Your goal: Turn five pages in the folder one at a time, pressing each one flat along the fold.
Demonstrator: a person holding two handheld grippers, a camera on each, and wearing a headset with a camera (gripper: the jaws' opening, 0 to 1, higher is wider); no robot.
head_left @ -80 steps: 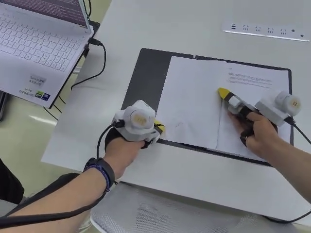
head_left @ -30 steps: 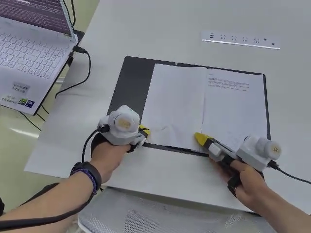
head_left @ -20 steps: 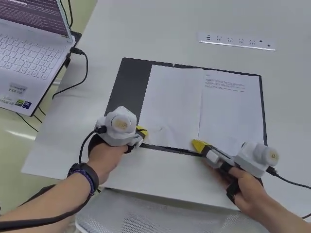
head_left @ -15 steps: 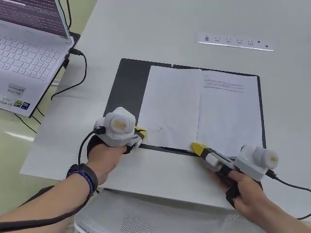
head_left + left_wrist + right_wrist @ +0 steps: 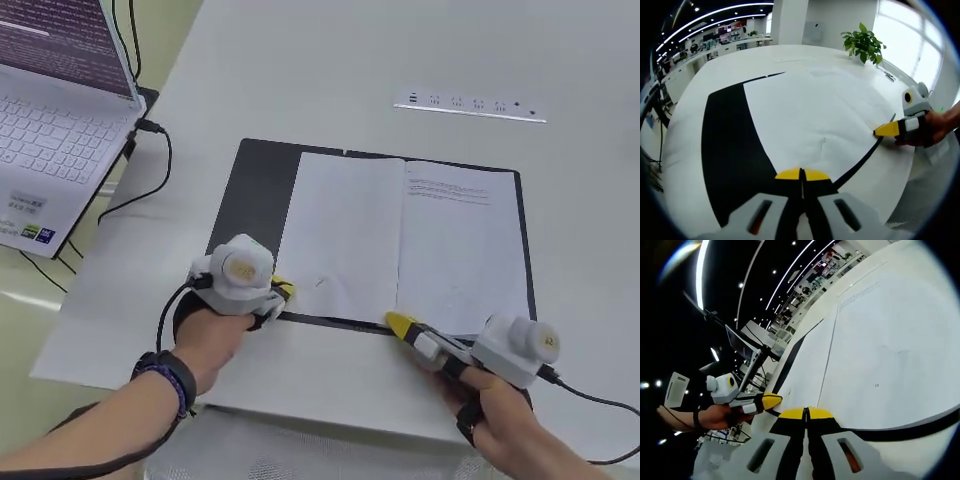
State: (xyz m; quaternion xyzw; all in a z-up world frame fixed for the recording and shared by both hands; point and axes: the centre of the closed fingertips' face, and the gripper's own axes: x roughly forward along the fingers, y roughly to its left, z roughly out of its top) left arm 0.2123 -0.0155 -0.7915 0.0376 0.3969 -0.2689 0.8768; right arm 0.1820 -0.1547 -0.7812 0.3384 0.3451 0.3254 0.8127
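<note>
1. We see the folder (image 5: 258,190) lying open and flat on the white tabletop (image 5: 300,60), close to its near edge, with white pages (image 5: 345,240) on both sides of the fold.
2. The left tongs (image 5: 283,290) are closed and hold nothing; their tips are at the near left corner of the left page.
3. The right tongs (image 5: 397,321) are also closed and hold nothing; their tips are at the near end of the fold.
4. A power strip (image 5: 470,105) lies toward the far edge, and a laptop (image 5: 50,130) stands past the left edge.

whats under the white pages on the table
The black folder: its inner cover shows bare left of the white pages, with a thin strip along their right and near edges. Whether more sheets lie beneath is covered.
</note>
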